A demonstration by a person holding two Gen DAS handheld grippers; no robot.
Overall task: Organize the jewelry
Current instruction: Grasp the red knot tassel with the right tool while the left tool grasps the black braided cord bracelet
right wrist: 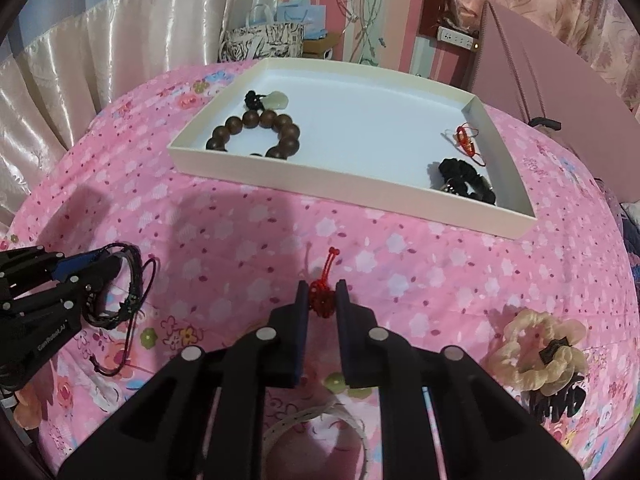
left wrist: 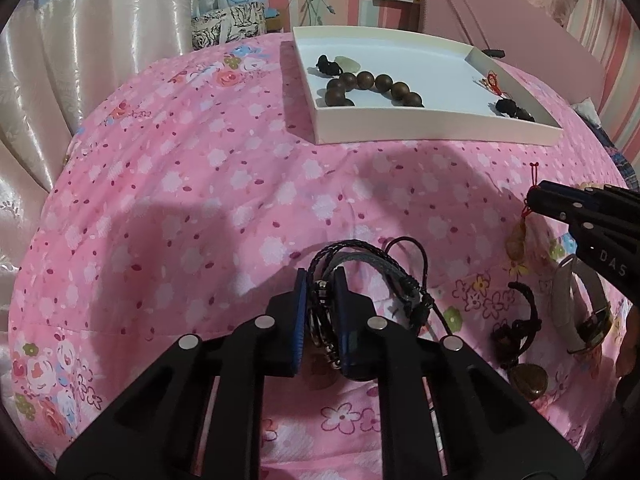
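My left gripper (left wrist: 322,294) is pinching a bundle of dark braided bracelets (left wrist: 372,268), its cords looping out toward one o'clock over the pink floral bedspread (left wrist: 180,200). My right gripper (right wrist: 322,298) has its fingers closed against a red knotted charm (right wrist: 322,298), loop pointing to twelve. Farther out at twelve sits the white tray (right wrist: 280,168), holding a wooden bead bracelet (right wrist: 260,132), well apart from a black scrunchie (right wrist: 464,180).

The right gripper (left wrist: 534,200) carries the white letters "DAS" on its black side, while the left gripper (right wrist: 102,264) bears the white print "GenRobot.AI" on its black body.
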